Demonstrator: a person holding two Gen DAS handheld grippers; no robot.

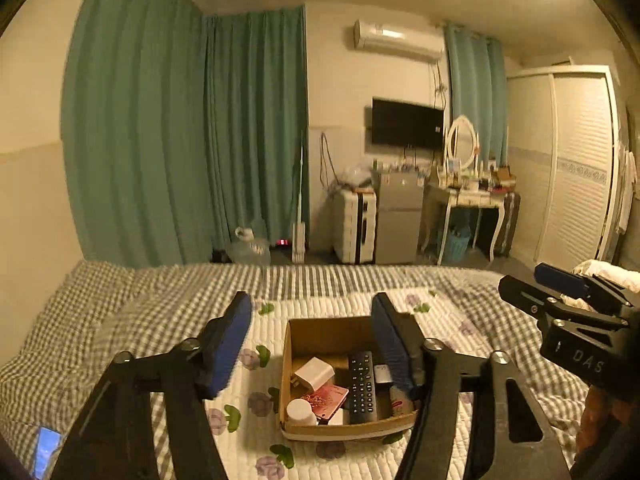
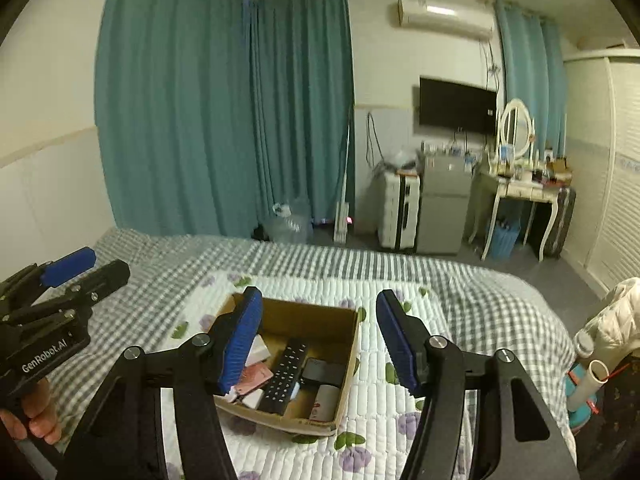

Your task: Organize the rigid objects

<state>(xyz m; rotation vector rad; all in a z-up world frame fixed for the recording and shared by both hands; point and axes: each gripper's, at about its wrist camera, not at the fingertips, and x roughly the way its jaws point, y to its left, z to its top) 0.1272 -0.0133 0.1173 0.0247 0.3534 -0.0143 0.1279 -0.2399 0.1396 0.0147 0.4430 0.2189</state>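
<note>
Quilted bed, cardboard box partly hidden, left gripper and right gripper apart, empty.

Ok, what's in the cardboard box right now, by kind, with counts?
Remote control: 1
White charger plug: 1
White jar: 1
Pink card case: 1
Small black box: 1
Red-and-white canister: 1
Total I can make out: 6

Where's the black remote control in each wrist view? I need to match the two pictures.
Left wrist view: the black remote lies lengthwise in the cardboard box, bottom centre, right of the pink card.
Right wrist view: the remote lies diagonally in the box, lower centre, between the jaws.
Shared landmark: the wall TV, upper right.
</note>
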